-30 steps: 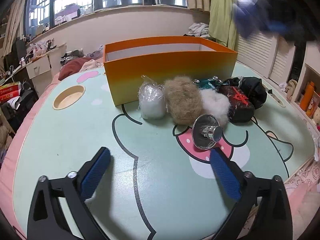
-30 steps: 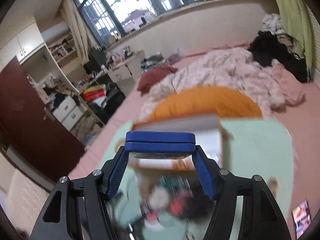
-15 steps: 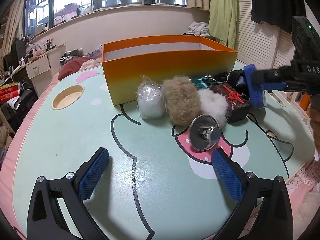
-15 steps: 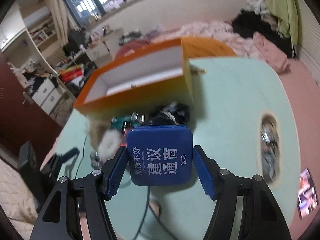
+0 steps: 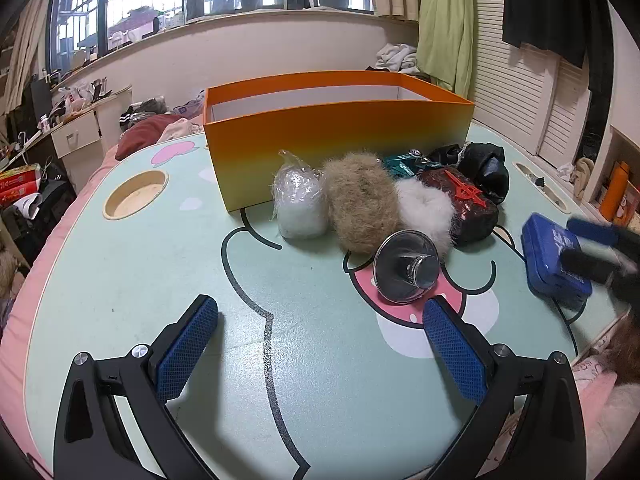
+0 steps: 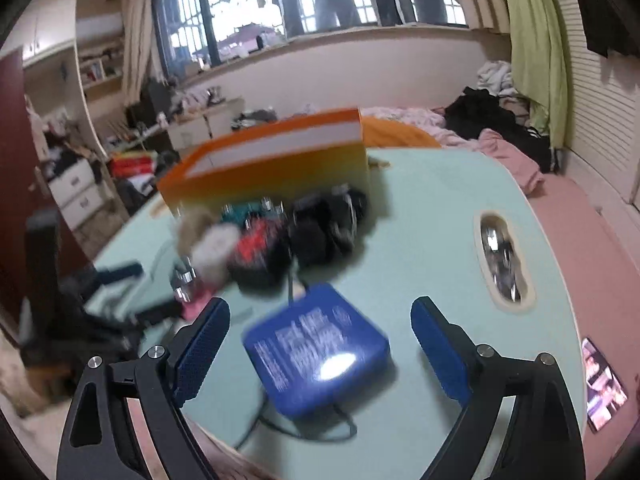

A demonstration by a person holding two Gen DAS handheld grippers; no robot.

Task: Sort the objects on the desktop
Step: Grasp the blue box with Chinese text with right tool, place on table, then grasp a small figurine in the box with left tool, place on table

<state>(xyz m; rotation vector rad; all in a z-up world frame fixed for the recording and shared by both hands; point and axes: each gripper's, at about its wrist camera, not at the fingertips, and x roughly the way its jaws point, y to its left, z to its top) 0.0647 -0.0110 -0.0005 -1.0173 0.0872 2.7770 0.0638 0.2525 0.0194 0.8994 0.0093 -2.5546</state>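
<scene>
The blue tin (image 6: 318, 354) is seen lying flat on the mint-green surface (image 6: 436, 208), between the fingers of the right gripper (image 6: 320, 344) but touched by neither pad; its jaws have just been opening and are spread wide. The left gripper (image 5: 320, 344) is held open over bare surface, with nothing between its fingers. Ahead of it a shiny metal funnel (image 5: 406, 266) is found lying on its side, and behind that a clear bag (image 5: 298, 206), a brown fur ball (image 5: 360, 208), a white fur ball (image 5: 426, 208) and dark bundles (image 5: 474, 208) are clustered against the orange box (image 5: 336, 136).
</scene>
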